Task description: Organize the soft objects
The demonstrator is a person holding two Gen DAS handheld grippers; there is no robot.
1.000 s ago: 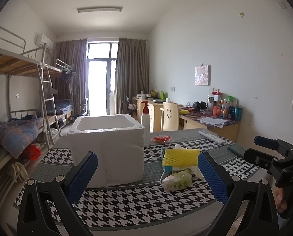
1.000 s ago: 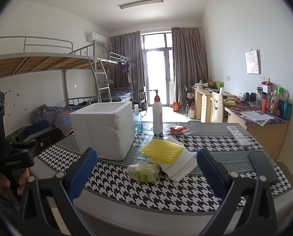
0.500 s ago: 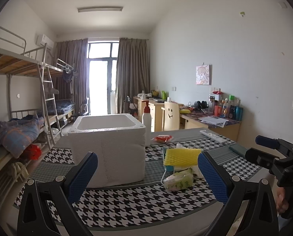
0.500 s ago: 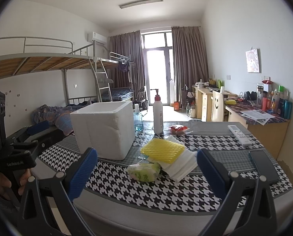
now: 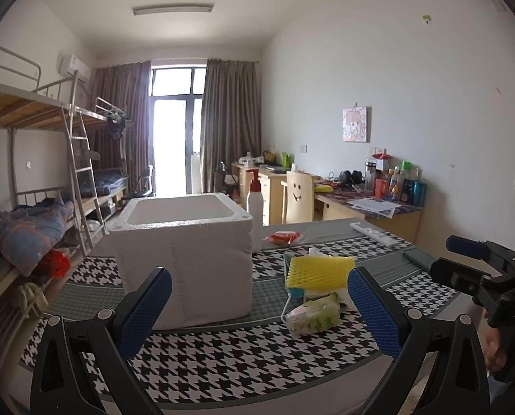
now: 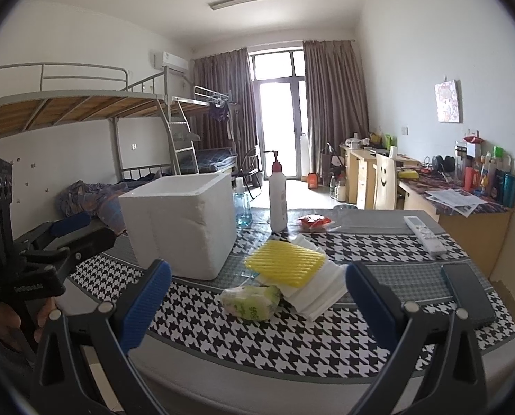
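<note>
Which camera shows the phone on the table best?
The right wrist view: the phone lies flat near the table's right edge with its whole dark face visible. In the left wrist view, only a sliver of the phone shows; the right gripper hides the rest.

On the tabletop point(image 6: 378, 352) stand one foam box point(image 6: 183, 223), one pump bottle point(image 6: 278, 200) and one blue-liquid bottle point(image 6: 242, 207). There are one yellow sponge point(image 6: 285, 267), one tissue pack point(image 6: 252, 301), one remote point(image 6: 424, 230), one phone point(image 6: 468, 292).

The foam box point(image 5: 184, 259) hides the pump bottle's point(image 5: 256, 221) base, and labels on the desk bottles point(image 5: 401, 186) are unreadable.
</note>
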